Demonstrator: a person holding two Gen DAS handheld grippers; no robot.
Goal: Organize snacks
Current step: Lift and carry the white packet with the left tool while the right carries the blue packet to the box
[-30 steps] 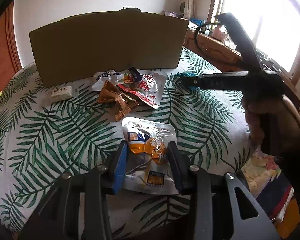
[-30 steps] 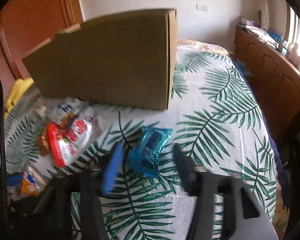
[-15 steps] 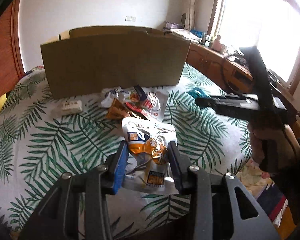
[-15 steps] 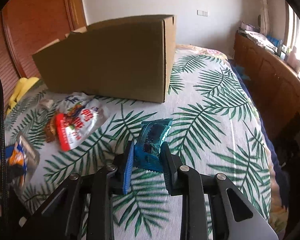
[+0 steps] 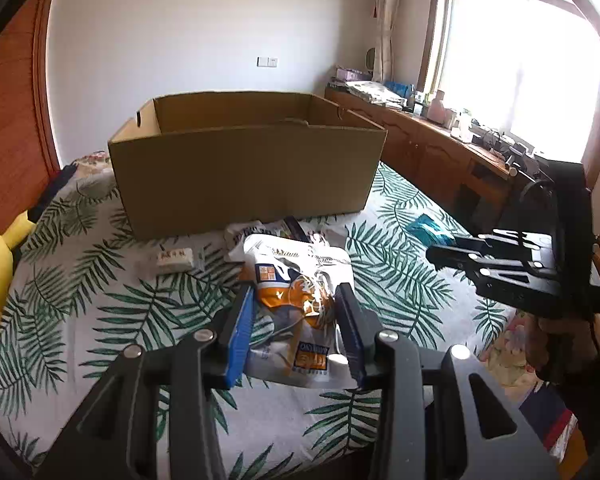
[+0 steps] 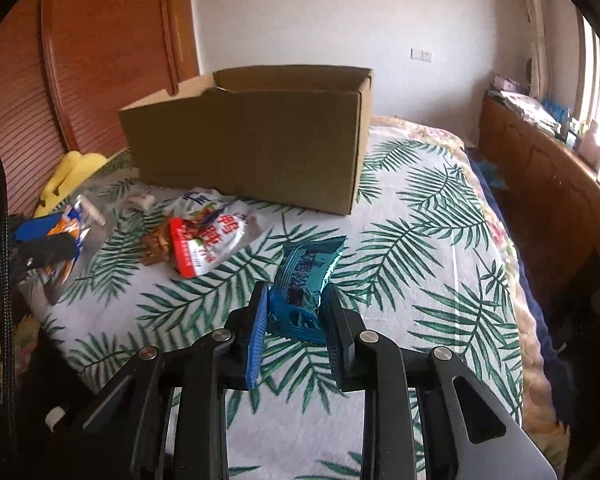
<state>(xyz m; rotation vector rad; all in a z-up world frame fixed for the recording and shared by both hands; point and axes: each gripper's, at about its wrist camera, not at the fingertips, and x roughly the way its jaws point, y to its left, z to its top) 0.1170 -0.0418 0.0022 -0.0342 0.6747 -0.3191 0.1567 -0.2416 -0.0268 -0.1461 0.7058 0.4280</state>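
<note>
1. Left hand-held gripper: jaws partly closed and pressing on the lower sides of an orange-and-white snack pouch; the pouch's long axis runs away from the gripper, its top towards the box.
2. Right hand-held gripper: its jaws have just been closing and now pinch a blue foil snack packet by its near end; the packet's free end points up and away, towards the box.
3. Cardboard box: open-topped, standing on the leaf-print bedspread straight ahead of both grippers. Judged the destination; both loads must clear the near wall to go in.
4. Nearer hand: in the right wrist view the box's right corner looks slightly closer to the right gripper, though this is only a judgement.
5. Loose stock on the bed in front of the box: red-and-white pouch, brown wrapped sweets, small white bar.
6. View differences: the left view shows the box's inner walls but not its floor, so its contents cannot be told; the right view shows the red pouch fully, which the held pouch mostly hides in the left view.
</note>
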